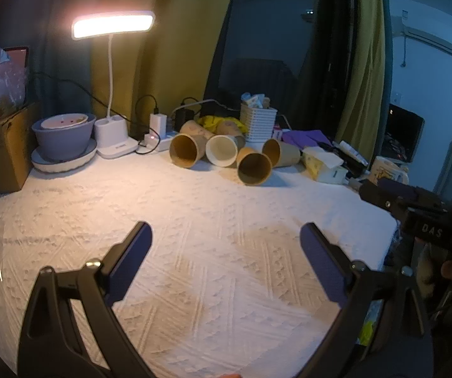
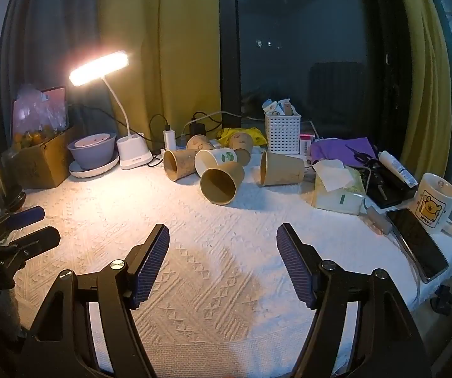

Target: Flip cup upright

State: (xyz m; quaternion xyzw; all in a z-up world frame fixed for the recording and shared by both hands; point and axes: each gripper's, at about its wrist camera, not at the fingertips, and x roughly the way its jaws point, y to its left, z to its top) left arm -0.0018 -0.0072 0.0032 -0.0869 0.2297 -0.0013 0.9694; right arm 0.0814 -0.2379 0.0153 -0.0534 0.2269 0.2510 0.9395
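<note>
Left gripper point(image 1: 226, 236): jaws spread wide, nothing between them, held above bare white textured tablecloth point(image 1: 194, 283) near front of table. Also seen at left edge of right wrist view point(image 2: 33, 226), fingers apart.

Right gripper point(image 2: 223, 236): jaws likewise spread wide and empty, over same cloth. Seen in part at right edge of left wrist view point(image 1: 383, 192); finger spacing could not be told from that side.

Paper cups: clustered at rear centre of table, well apart from both grippers, all visible ones lying on their sides.
- Nearest brown cup point(image 2: 221, 182) point(image 1: 254, 168): on its side, open mouth toward cameras, foremost of the group.
- Brown cup at left point(image 2: 178, 163) point(image 1: 186, 151): on its side, mouth forward.
- White cup point(image 2: 215, 159) point(image 1: 223, 150): on its side between those 2, green print on wall.
- Brown cup at right point(image 2: 281, 168) point(image 1: 281, 152): on its side, mouth toward left.
- 2 more brown cups point(image 2: 199, 141) behind, partly hidden.

Surroundings: lit desk lamp point(image 2: 100, 67) at rear left beside grey bowl point(image 2: 93, 151) on plate; white slotted basket point(image 2: 282, 134) behind cups; tissue pack point(image 2: 336, 189) to right of cups; printed mug point(image 2: 435, 201) and phone point(image 2: 418, 242) at far right; cardboard box point(image 2: 43, 163) at far left.
</note>
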